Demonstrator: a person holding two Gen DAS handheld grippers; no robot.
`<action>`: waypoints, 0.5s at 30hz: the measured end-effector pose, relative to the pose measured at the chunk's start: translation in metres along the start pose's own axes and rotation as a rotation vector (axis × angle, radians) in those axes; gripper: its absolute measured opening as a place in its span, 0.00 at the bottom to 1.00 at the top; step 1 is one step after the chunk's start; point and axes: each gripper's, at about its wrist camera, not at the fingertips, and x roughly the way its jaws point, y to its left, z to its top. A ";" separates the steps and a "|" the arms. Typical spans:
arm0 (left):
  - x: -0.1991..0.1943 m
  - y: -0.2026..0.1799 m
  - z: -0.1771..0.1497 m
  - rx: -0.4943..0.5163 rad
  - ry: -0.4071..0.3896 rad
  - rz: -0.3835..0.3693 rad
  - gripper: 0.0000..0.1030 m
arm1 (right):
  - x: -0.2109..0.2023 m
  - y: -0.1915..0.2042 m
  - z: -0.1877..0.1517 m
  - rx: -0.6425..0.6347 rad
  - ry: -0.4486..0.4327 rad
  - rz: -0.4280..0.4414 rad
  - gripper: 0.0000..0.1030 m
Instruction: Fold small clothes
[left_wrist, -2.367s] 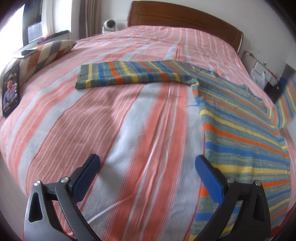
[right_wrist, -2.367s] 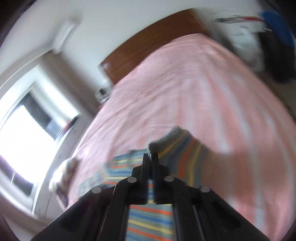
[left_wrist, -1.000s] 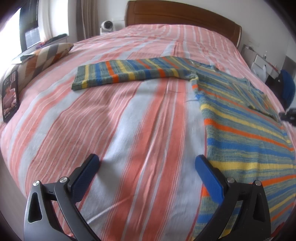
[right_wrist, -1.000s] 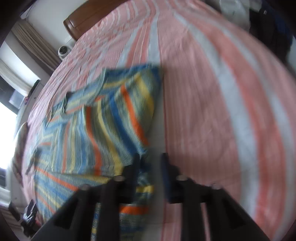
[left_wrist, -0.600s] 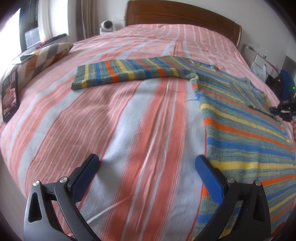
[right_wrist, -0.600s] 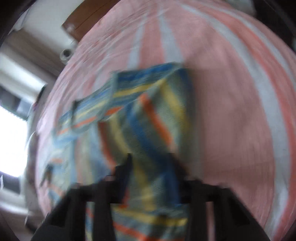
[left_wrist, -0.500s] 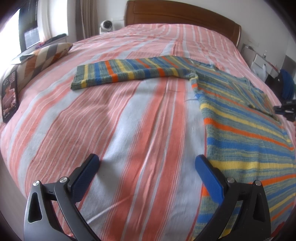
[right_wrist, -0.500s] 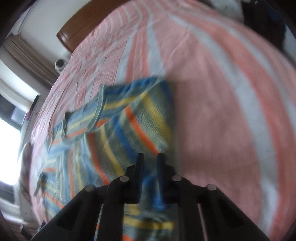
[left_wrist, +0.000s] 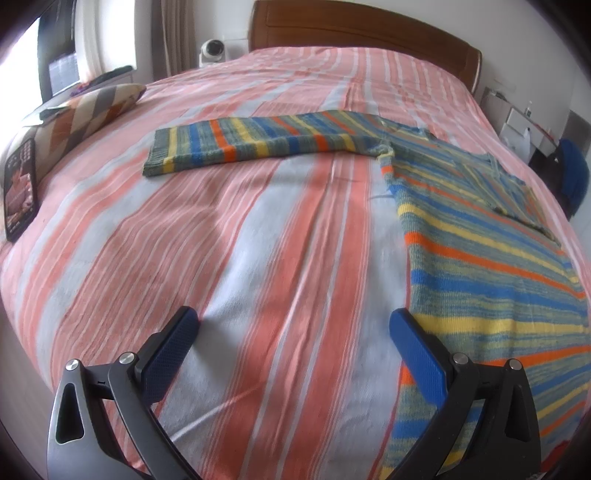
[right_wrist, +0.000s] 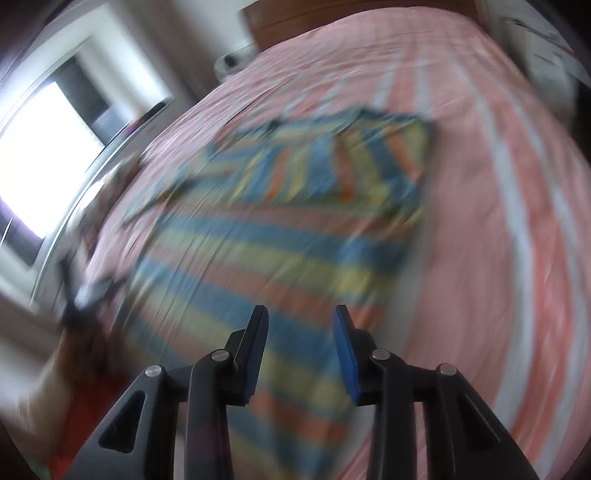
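- Sweater (left_wrist: 480, 236) lies flat on the bed (left_wrist: 258, 240), ahead and right of the left claw (left_wrist: 291, 332); hem edge sits just beside that claw's right finger.
- Right sleeve (right_wrist: 373, 162) looks folded in over the chest, ahead of the right claw (right_wrist: 300, 328). Judged: first fold done.
- Left sleeve (left_wrist: 258, 142) lies spread out flat to the side, well ahead of the left claw, not folded yet.
- Left claw: jaws wide apart, nothing between them, hovering over bare bedspread.
- Right claw: jaws have just been opening, part open now, nothing gripped; sweater body shows below the gap. View is motion-blurred, so whether the pads brush the knit I can't tell.
- Left to do, judged: fold left sleeve in, then fold body up. Roughly a third along.
- Pillow (left_wrist: 92, 110) and phone (left_wrist: 18, 188) sit far ahead-left of the left claw, clear of the work.
- Next likely: left claw goes for the left sleeve cuff.
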 end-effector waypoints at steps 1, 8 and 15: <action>0.000 -0.001 -0.001 0.001 0.000 0.002 0.99 | 0.000 0.009 -0.020 -0.024 0.028 0.006 0.35; 0.001 -0.001 -0.001 0.006 0.002 0.014 0.99 | -0.002 0.016 -0.143 -0.026 0.169 -0.043 0.35; -0.002 -0.006 0.008 0.034 0.075 -0.057 0.99 | -0.031 0.017 -0.145 0.071 -0.017 -0.106 0.36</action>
